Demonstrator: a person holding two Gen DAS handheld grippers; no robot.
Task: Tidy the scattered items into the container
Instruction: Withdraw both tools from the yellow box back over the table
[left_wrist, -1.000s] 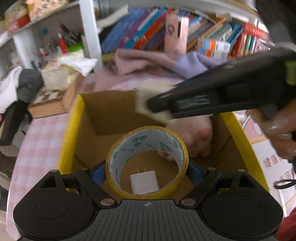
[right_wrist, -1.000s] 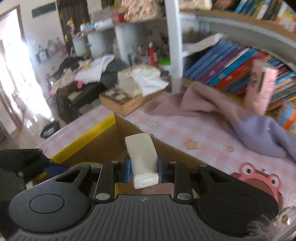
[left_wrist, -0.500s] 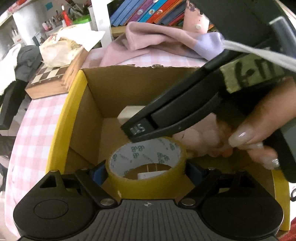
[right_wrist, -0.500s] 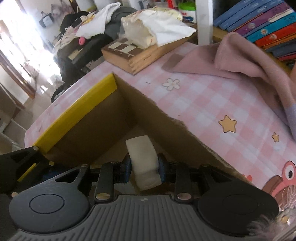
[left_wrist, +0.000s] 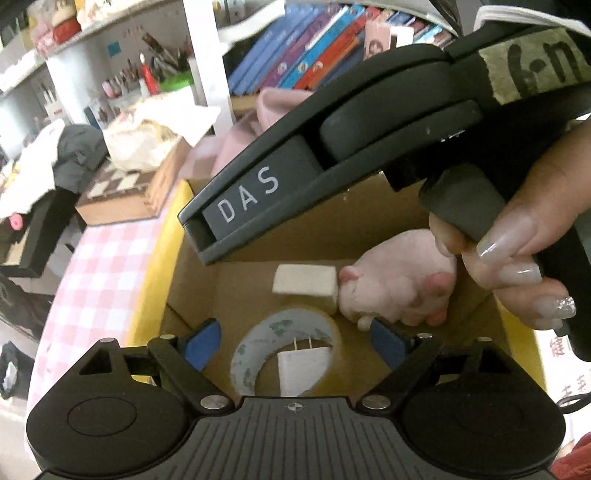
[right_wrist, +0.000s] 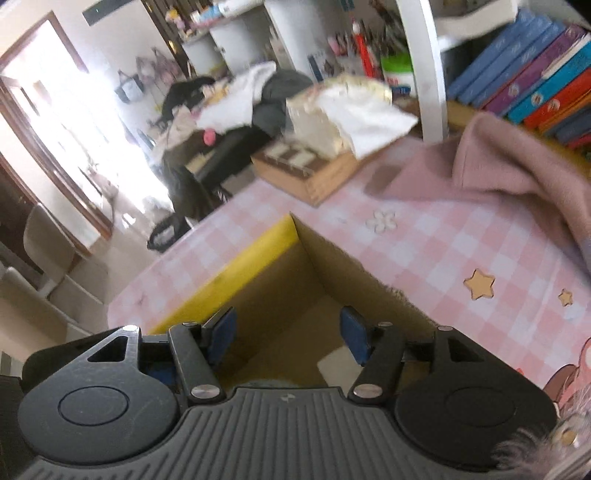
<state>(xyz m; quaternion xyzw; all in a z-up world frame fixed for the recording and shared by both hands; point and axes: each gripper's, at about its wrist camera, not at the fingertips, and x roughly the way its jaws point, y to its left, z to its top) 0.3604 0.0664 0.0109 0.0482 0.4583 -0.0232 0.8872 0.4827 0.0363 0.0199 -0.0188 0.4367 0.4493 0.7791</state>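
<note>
A cardboard box with yellow-taped rims stands on the pink checked table. Inside it lie a roll of clear tape, a white plug charger within the roll, a white block and a pink plush toy. My left gripper is open and empty just above the tape roll. My right gripper is open and empty over the box; its black body crosses the left wrist view above the box. The white block shows low in the right wrist view.
A wooden chess box with a white bag on it stands at the back left. A pink cloth lies by the bookshelf. Star and flower stickers dot the tablecloth. A chair stands beyond the table edge.
My left gripper opened and let the tape roll drop into the box. My right gripper opened and released the white block, which now lies in the box beside the plush toy.
</note>
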